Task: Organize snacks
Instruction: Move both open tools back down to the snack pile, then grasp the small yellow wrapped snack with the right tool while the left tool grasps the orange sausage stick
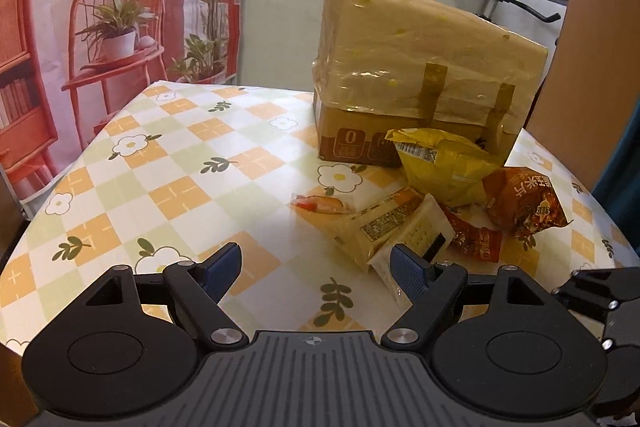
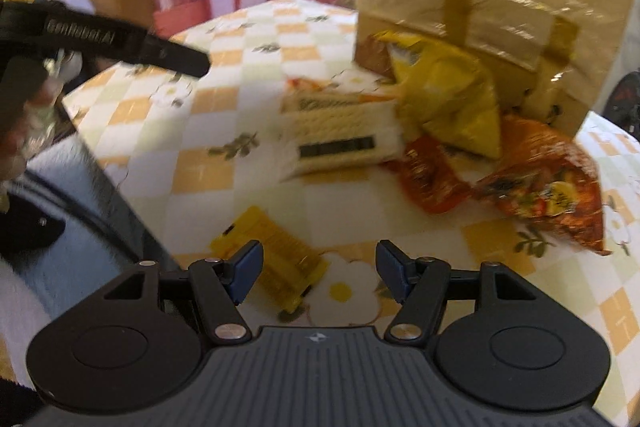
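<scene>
Both grippers hang released over the desk [image 1: 168, 163], the left gripper [image 1: 316, 269] just short of the cream packet [image 1: 384, 227], the right gripper [image 2: 318, 275] above a small yellow packet [image 2: 276, 247] (likely first pick), snacks heaped against the taped box [image 1: 420, 67] ahead.

The tablecloth [image 1: 168, 163] is checked orange, pale green and white with white flowers. At centre right lie a yellow bag [image 1: 444, 163], an orange-brown packet [image 1: 524, 203] and a cream packet [image 1: 384, 227], before a tan box [image 1: 424, 67]. Lower centre in the right wrist view lies a yellow packet [image 2: 280, 251].
</scene>
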Tool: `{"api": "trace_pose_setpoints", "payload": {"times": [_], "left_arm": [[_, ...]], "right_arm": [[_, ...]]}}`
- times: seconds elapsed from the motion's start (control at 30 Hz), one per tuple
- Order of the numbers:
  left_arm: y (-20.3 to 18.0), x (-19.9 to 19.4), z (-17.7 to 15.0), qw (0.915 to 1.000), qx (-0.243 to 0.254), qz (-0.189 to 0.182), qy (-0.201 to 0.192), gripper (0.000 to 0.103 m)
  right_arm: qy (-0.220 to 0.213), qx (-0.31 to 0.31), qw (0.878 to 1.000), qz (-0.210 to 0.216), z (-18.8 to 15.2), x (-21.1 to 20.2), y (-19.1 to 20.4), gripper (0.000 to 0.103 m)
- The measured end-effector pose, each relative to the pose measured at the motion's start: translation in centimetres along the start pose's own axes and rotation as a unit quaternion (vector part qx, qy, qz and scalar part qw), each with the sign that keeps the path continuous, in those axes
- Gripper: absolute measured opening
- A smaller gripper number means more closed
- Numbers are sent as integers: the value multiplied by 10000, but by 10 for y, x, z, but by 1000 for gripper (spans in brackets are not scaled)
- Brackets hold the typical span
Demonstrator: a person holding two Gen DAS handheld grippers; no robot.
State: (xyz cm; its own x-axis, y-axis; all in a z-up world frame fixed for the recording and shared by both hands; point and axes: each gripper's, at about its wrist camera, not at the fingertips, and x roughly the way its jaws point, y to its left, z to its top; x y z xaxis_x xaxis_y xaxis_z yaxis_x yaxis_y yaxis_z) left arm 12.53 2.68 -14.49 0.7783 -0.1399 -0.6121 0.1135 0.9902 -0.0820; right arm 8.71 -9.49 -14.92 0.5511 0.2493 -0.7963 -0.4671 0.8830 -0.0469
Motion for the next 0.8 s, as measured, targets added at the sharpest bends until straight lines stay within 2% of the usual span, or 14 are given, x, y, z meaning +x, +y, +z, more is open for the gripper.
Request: {"api": "trace_pose_setpoints", "payload": {"times": [0.23, 0.43, 0.53, 0.67, 0.8], "left_arm": [[-3, 3, -9, 10000, -16, 91, 21, 83], [-5, 7, -13, 9999, 13, 102, 78, 83], [-4, 8, -15, 9999, -11, 126, 103, 83], [-3, 10, -17, 9998, -70, 134, 164, 83], [-5, 12, -19, 9997, -48, 116, 222, 83]], "right_arm": [[250, -278, 9991, 181, -2, 18, 6, 67], [108, -127, 9996, 234, 3, 29, 1, 67], [-47, -17, 9996, 289, 3, 32, -3, 63], [-274, 182, 9993, 167, 2, 31, -8, 39], [-514, 710, 9958, 248, -7, 25, -22, 38]]}}
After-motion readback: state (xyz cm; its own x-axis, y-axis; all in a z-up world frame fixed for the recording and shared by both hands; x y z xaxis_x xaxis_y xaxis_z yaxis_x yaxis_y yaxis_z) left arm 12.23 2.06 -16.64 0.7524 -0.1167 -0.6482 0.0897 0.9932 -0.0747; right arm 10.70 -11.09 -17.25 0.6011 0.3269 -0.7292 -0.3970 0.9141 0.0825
